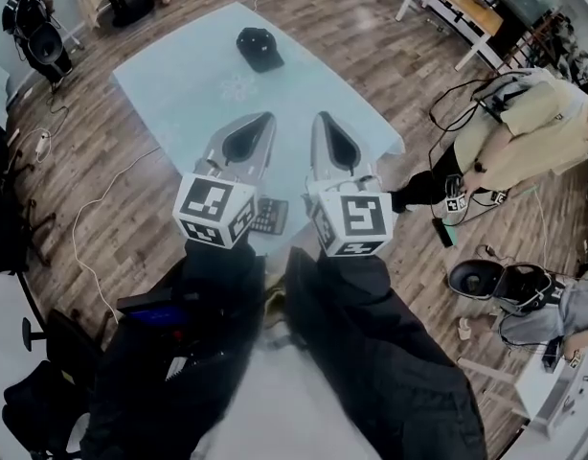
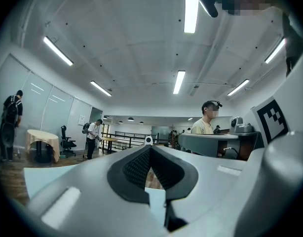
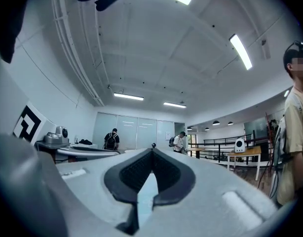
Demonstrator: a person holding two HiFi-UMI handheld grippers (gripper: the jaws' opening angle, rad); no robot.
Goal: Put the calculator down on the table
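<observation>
Left claw: the left claw [image 2: 150, 145] has its two jaws pressed together at the tips. Nothing is between them.
Right claw: the right claw [image 3: 152, 150] is pressed together too, and it is empty.
Calculator: the calculator [image 1: 270, 217] lies flat on the worktop [image 1: 179, 84], near the edge closest to the person. It shows between the left marker cube [image 1: 215, 209] and the right marker cube [image 1: 351, 220]. The left cube hides a bit of it. No claw touches it.
Further out: a black cap [image 1: 260, 49] sits at the far end of the pale blue worktop, well apart from the calculator.
Task so far: it looks done to me. The calculator is down and neither claw holds it. I think nothing is left but to take the claws away.
Only the head view shows: the calculator, the cap and the whole worktop, with both claws side by side above it.
Only the claw views show: the jaw tips close up, and how they meet. They look out level across the room, at ceiling lights and people standing far off. They do not show the calculator at all.
</observation>
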